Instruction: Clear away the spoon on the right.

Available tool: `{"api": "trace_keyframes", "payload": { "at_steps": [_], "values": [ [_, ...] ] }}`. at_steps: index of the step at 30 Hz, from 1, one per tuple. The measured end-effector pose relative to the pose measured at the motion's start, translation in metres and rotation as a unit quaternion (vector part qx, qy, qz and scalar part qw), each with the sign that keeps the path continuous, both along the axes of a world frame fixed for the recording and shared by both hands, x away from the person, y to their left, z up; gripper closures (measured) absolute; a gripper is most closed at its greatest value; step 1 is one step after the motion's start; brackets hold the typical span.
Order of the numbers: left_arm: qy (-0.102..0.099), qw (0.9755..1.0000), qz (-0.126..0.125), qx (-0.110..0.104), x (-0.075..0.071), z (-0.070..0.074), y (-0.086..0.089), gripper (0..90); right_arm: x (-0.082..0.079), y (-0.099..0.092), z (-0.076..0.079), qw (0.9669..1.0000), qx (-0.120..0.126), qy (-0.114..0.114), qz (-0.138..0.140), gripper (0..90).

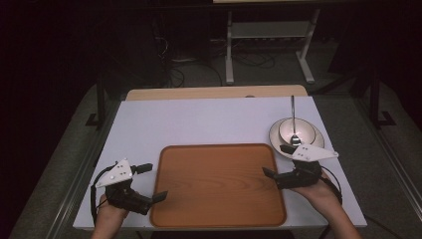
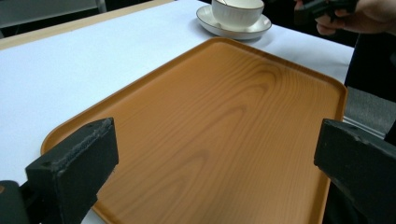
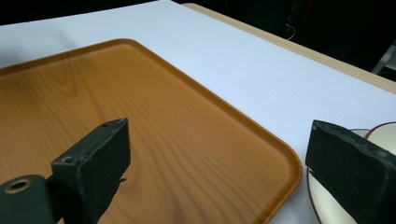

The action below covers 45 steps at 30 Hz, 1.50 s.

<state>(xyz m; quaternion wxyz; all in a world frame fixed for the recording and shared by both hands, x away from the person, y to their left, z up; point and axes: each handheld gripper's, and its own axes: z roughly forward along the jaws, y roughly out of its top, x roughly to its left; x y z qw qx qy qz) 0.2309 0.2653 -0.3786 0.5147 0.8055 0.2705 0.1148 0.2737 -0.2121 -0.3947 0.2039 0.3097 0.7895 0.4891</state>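
A wooden tray (image 1: 218,184) lies bare at the front middle of the white table (image 1: 199,122). At its far right corner a white bowl (image 1: 292,130) stands on a saucer (image 1: 319,139), with a spoon (image 1: 293,115) resting in it, handle pointing away. My left gripper (image 1: 153,181) is open at the tray's left edge, jaws spread over the tray (image 2: 224,116). My right gripper (image 1: 275,160) is open at the tray's right edge, between tray (image 3: 140,116) and saucer (image 3: 322,205). Nothing is held in either one. The bowl (image 2: 236,11) also appears far off in the left gripper view.
A bare wooden strip (image 1: 214,92) runs along the table's far edge. Behind it on the floor stand a white metal frame (image 1: 268,45) and some cables (image 1: 174,74). The far half of the white table top is open room.
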Motion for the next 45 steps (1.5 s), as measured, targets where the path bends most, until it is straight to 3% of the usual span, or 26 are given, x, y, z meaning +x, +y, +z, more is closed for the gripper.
{"api": "trace_keyframes", "payload": {
  "at_steps": [35,45],
  "values": [
    [0.000,1.0000,0.000,0.001,-0.001,0.000,0.001,0.0,0.033,-0.009,0.014,0.9998,0.004,-0.007,-0.019,6.1],
    [-0.001,1.0000,0.002,-0.003,-0.001,0.000,0.000,0.0,0.042,-0.009,0.015,0.9998,0.005,0.001,-0.020,6.1]
  ]
}}
